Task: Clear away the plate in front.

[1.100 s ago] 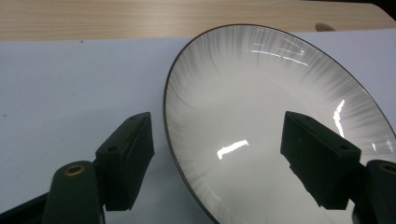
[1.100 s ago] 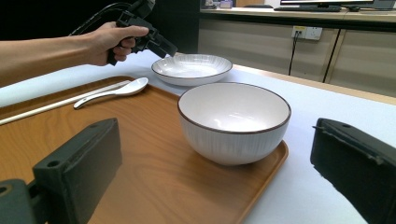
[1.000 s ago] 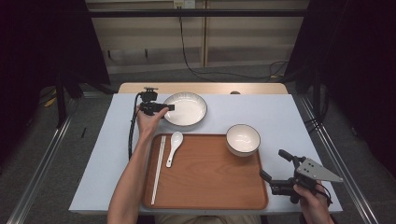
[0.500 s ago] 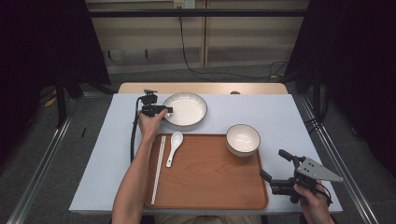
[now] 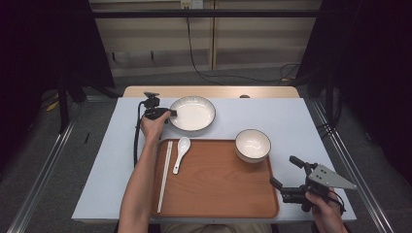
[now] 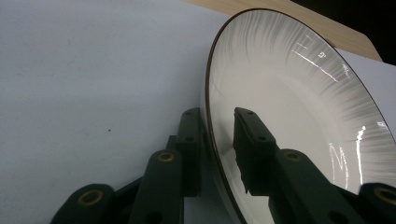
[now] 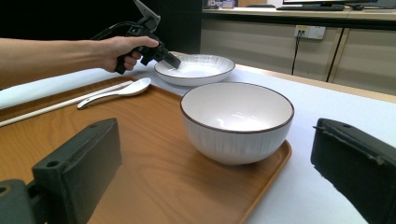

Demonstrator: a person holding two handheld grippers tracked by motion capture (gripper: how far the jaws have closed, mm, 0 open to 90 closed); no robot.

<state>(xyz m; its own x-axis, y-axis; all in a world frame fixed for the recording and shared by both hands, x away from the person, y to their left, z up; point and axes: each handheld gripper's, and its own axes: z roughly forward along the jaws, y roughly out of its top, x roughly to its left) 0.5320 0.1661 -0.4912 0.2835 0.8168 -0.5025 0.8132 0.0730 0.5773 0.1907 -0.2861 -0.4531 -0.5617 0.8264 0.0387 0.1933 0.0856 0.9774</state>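
Note:
A white plate (image 5: 194, 112) with a dark rim lies flat on the table at the back. My left gripper (image 5: 171, 113) is at its left edge. In the left gripper view the jaws straddle the plate (image 6: 289, 93), one under the rim and one inside. They have just been closing, and my left gripper (image 6: 217, 114) now pinches the rim. My right gripper (image 5: 284, 170) is open at the tray's right front corner, holding nothing. In the right gripper view its jaws stand wide, facing a white bowl (image 7: 237, 116), with the plate (image 7: 196, 70) behind.
A wooden tray (image 5: 218, 184) sits front and centre. The bowl (image 5: 252, 144) stands on its back right corner. On the tray's left side lie a white spoon (image 5: 180, 151) and a pair of chopsticks (image 5: 165, 174). A black cable trails left of the forearm.
The left gripper has sunk a little at the plate's left edge and its jaws have drawn in around the rim. The right gripper has not moved.

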